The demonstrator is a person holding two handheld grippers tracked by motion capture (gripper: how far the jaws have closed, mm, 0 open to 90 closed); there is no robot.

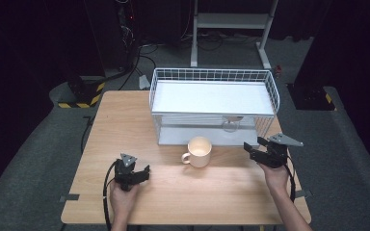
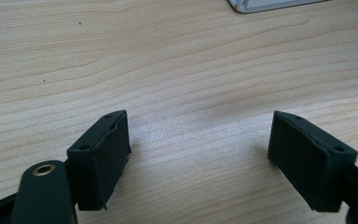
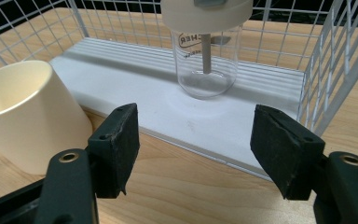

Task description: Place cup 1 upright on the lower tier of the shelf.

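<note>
Pale wood grain covers the table (image 1: 125,120), where a white wire rack (image 1: 214,103) with two shelves stands at the far middle. A cream mug (image 1: 198,151) sits on the table just in front of the rack, its handle toward the person's left. On the rack's lower shelf a clear glass jar (image 3: 208,60) with a cream lid stands upright, near the right wire wall. The left gripper (image 1: 134,174) is held low over bare table at the near left, well apart from the mug, its jaws spread wide with nothing between them. The right gripper (image 1: 260,148) hovers to the right of the mug, facing the jar, its jaws also wide apart and empty
</note>
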